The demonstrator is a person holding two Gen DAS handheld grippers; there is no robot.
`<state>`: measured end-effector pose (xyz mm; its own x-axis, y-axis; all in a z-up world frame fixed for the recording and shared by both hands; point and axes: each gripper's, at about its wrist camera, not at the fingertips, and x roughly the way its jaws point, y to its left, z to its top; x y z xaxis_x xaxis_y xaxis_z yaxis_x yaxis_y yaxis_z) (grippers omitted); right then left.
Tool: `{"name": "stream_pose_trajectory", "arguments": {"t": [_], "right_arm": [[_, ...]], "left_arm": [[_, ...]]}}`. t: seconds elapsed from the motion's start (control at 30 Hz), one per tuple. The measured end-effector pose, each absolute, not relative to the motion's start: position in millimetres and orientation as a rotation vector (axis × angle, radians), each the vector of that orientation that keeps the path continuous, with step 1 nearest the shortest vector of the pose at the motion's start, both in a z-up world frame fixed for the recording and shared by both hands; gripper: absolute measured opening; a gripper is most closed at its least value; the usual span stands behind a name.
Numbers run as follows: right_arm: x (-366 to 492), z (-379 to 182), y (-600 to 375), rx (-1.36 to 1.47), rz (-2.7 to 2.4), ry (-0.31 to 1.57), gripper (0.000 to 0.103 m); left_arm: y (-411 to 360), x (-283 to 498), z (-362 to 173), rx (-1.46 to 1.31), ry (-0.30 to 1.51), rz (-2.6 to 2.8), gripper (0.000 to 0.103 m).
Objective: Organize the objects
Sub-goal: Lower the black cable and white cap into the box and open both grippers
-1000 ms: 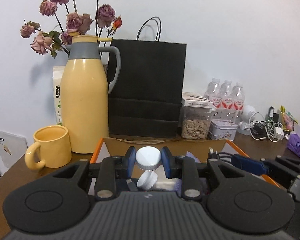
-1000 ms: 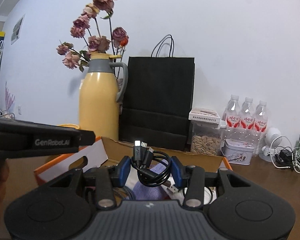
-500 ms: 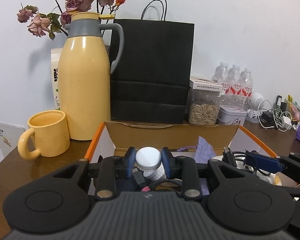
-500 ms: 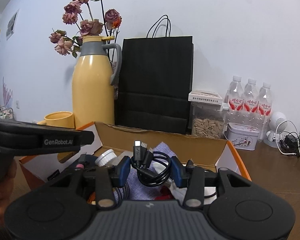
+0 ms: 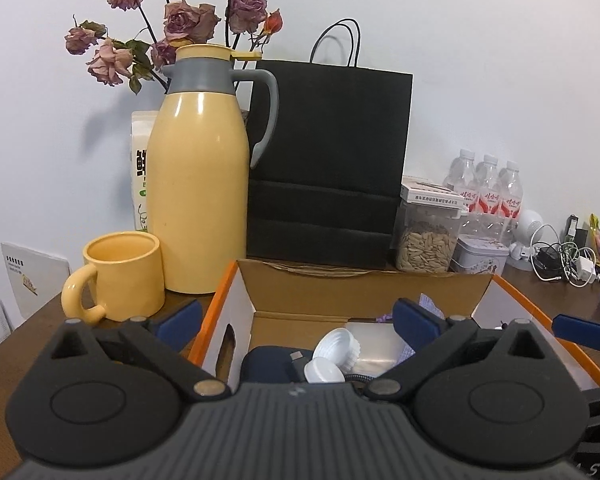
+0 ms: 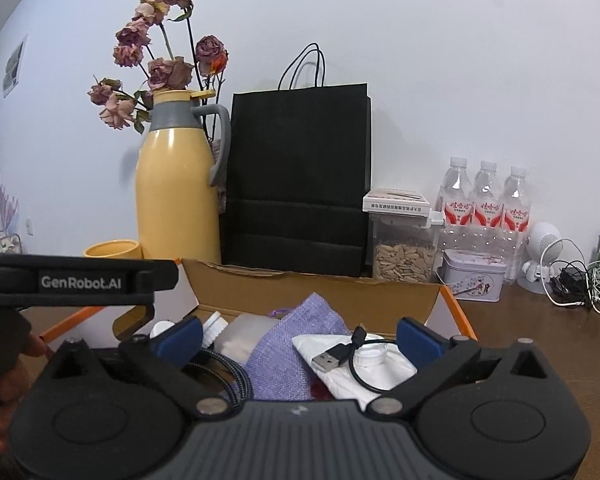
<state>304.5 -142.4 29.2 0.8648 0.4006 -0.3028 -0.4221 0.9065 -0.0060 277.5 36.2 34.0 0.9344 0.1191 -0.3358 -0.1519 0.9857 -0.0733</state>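
Readable text
"GenRobot.AI" is showing in white on the left gripper [image 6: 80, 280] body, at the near left.

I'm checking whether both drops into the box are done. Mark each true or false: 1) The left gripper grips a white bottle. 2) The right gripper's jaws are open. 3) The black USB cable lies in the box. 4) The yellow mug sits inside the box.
1) False: the left gripper has just opened, and the white bottle lies loose in the cardboard box.
2) True: the right gripper has just opened and holds nothing.
3) True: the black USB cable rests on a white packet there.
4) False: the yellow mug stands on the table beside the box.
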Motion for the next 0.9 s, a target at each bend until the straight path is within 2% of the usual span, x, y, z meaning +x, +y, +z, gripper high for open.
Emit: {"name": "stream_pose_trajectory", "arguments": {"t": [0.43,0.9], "right_arm": [[295.5,35.9,-144.4,-0.081,0.426,0.273,0.103],[247.6,56.4,-167.2,-0.116,0.432,0.246,0.103]], "left_arm": [[30.4,267.0,40.7,-0.103,0.311,0.148,0.103],[25.2,218.0,61.7,-0.107,0.3,0.156,0.103]]}}
